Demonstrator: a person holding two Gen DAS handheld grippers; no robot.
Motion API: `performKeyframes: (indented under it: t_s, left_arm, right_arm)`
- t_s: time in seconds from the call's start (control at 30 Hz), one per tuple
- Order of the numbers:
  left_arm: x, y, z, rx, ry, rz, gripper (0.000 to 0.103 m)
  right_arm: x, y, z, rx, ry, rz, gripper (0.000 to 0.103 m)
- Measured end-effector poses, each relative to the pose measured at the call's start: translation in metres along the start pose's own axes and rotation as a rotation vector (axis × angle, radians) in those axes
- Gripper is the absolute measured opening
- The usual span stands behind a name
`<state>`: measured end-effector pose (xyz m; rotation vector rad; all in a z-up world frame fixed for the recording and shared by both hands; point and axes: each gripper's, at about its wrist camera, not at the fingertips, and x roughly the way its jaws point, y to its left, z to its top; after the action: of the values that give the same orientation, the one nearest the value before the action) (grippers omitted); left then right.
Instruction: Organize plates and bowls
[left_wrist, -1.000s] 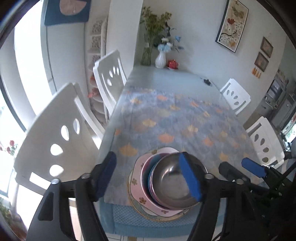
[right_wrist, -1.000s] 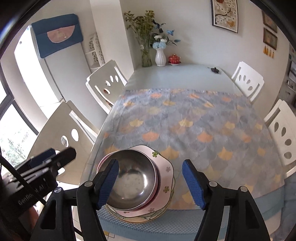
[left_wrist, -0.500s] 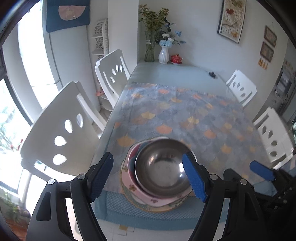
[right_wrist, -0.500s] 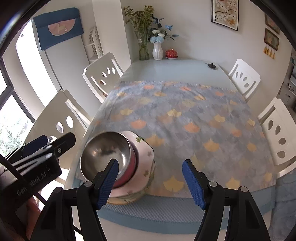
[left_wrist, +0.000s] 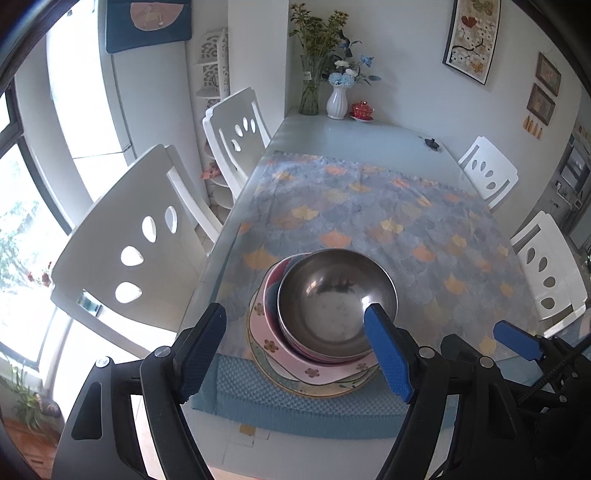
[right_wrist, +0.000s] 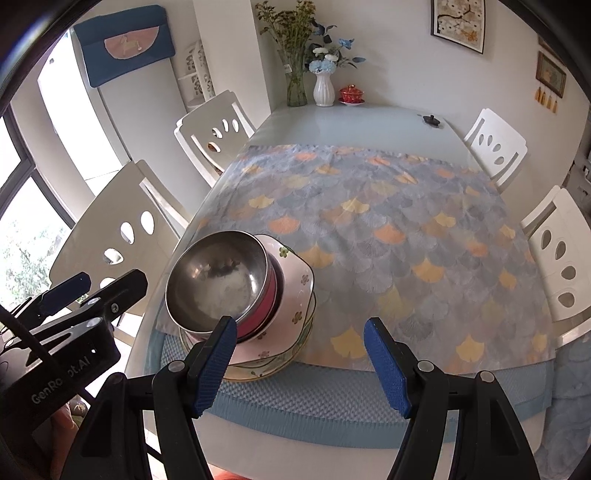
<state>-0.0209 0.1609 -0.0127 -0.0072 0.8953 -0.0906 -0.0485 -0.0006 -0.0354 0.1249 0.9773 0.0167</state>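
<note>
One stack is seen at the table's (left_wrist: 369, 133) near left corner: steel bowl (left_wrist: 337, 297) uppermost, judged light, stiff, slippery; best pinched at its rim. Left gripper (left_wrist: 295, 347) and right gripper (right_wrist: 299, 356) are spread, empty.

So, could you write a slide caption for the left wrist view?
Open left gripper above a steel bowl stacked on pink dishes at the table's near edge.

White chairs (left_wrist: 133, 240), patterned cloth (right_wrist: 388, 229), flower vase (right_wrist: 324, 88)

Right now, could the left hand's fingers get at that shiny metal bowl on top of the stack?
Probably yes: the steel bowl sits topmost and uncovered, with the open left gripper right before it.
</note>
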Motion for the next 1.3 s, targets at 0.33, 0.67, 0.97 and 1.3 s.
performKeyframes:
  t_s: [0.33, 0.67, 0.97, 1.3]
  left_arm:
    - [0.003, -0.003, 0.003, 0.014, 0.003, -0.025, 0.076]
    - [0.011, 0.007, 0.004, -0.010, 0.027, -0.060, 0.076]
    - [0.010, 0.014, 0.004, -0.014, 0.025, -0.047, 0.076]
    - [0.013, 0.020, 0.002, -0.022, 0.036, -0.046, 0.076]
  right_arm:
    - [0.001, -0.007, -0.002, 0.044, 0.016, -0.009, 0.069]
    - [0.008, -0.001, -0.002, 0.055, 0.042, -0.018, 0.069]
    - [0.011, 0.012, -0.002, 0.041, 0.035, -0.013, 0.069]
    - [0.012, 0.011, 0.001, 0.036, 0.037, -0.017, 0.069]
